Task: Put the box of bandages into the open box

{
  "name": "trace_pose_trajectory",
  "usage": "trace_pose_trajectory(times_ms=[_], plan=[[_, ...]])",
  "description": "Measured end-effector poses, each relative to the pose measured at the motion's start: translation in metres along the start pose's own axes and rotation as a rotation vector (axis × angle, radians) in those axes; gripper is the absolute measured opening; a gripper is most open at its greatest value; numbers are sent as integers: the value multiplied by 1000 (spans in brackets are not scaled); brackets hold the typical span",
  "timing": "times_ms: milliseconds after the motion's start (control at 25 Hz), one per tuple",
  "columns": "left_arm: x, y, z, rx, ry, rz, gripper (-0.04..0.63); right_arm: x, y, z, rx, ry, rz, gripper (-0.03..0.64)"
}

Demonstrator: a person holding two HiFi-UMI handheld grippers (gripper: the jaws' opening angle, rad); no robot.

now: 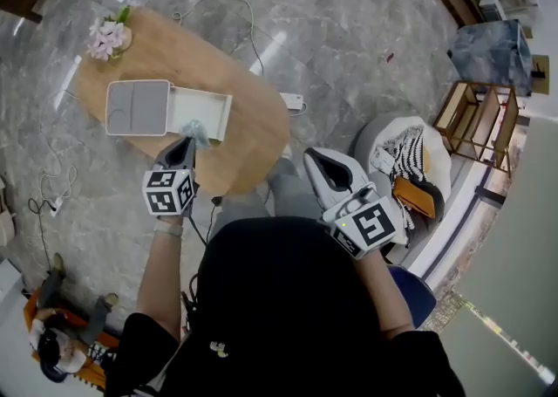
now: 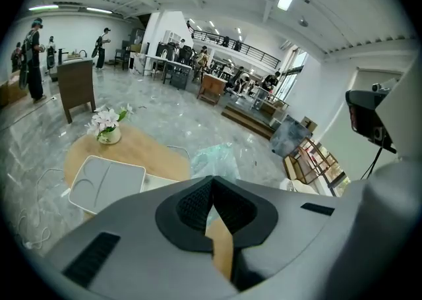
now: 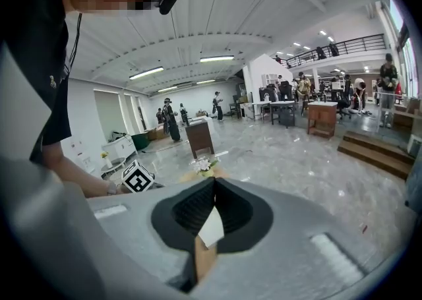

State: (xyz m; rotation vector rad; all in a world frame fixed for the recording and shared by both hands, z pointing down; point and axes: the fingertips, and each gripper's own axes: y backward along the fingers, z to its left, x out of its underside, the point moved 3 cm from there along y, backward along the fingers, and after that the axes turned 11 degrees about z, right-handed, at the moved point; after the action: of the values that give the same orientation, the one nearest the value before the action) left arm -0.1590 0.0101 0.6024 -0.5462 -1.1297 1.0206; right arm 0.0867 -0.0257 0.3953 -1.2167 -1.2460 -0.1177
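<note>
Pale green and thin, the box of bandages (image 1: 197, 133) is pinched by one edge in the clenched tips of the left gripper (image 1: 187, 146). It hangs just over the near wall of the open box (image 1: 223, 118), not yet inside. That white box stands on the oval wooden bench (image 1: 257, 138), its grey lid (image 1: 137, 107) flipped out flat to one side. A pot of pink flowers (image 1: 109, 37) stands at the bench's far end. The right gripper (image 1: 316, 164) is clenched on nothing, off the bench near the person's body.
</note>
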Motion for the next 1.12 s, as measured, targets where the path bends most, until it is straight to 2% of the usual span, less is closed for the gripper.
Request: trace_pose_trajectory(times_ms=[200,840,1120], plan=[[10,-31,11,29,20,52,14,10,-1,2,38,-36,25,-2],[58,-132,50,24,16,223,14,29,-5,14,106,-88,106,-2],[73,-174,68,12,4,285,14,35,-19,21,107,-107,142,-2]])
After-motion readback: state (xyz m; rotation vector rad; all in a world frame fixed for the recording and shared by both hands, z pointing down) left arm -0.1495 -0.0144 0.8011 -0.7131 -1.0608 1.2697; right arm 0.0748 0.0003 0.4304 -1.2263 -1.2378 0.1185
